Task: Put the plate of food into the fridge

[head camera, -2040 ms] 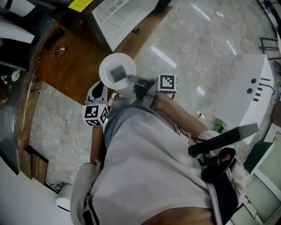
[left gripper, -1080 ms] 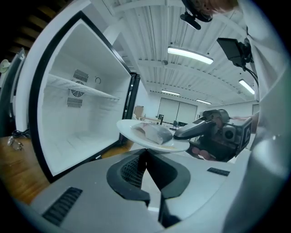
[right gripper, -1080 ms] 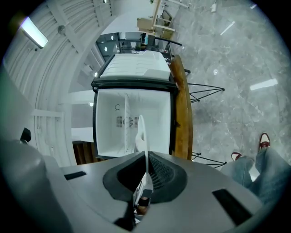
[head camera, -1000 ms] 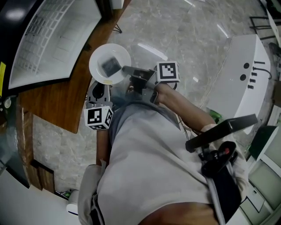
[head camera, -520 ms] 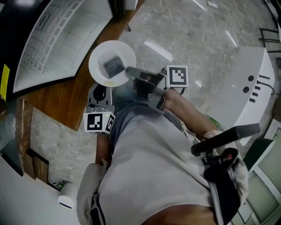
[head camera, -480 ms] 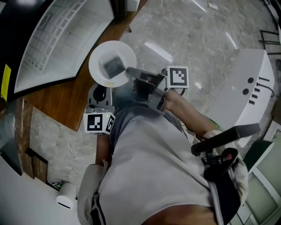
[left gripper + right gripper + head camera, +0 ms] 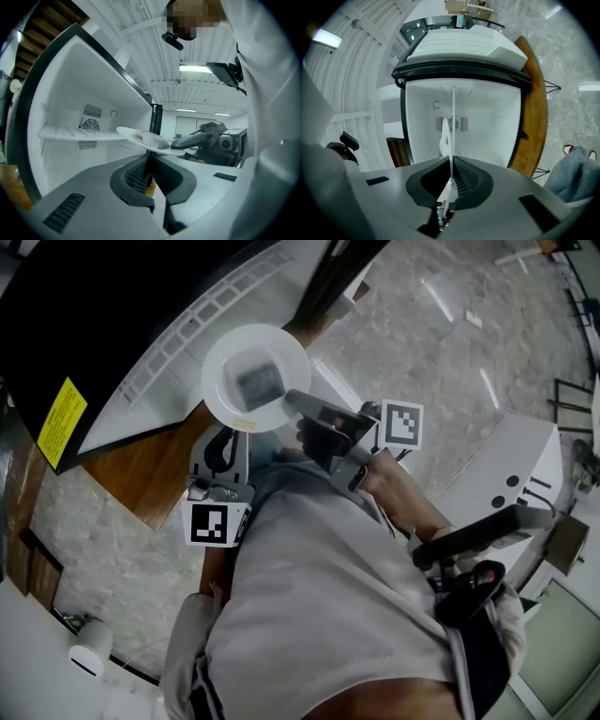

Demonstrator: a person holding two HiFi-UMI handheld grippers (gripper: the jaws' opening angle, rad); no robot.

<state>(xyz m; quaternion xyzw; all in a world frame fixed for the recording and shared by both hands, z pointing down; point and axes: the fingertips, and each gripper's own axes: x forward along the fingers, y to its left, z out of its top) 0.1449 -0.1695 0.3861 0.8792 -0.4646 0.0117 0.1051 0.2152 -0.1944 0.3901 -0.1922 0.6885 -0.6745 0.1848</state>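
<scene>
one plate (image 7: 225,381) in the right gripper (image 7: 298,401), one fridge (image 7: 487,117)

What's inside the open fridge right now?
A white shelf, bare where visible, and a fan vent at the back. The left gripper covers the bottom of the fridge; the plate hides the shelf's right end.

The right gripper (image 7: 295,399), near the centre of the frame, is clamped on the rim of a plate (image 7: 217,390), with the bare forearm (image 7: 405,501) reaching up-left. The left gripper (image 7: 228,442) sits lower left, jaws together and empty.
</scene>
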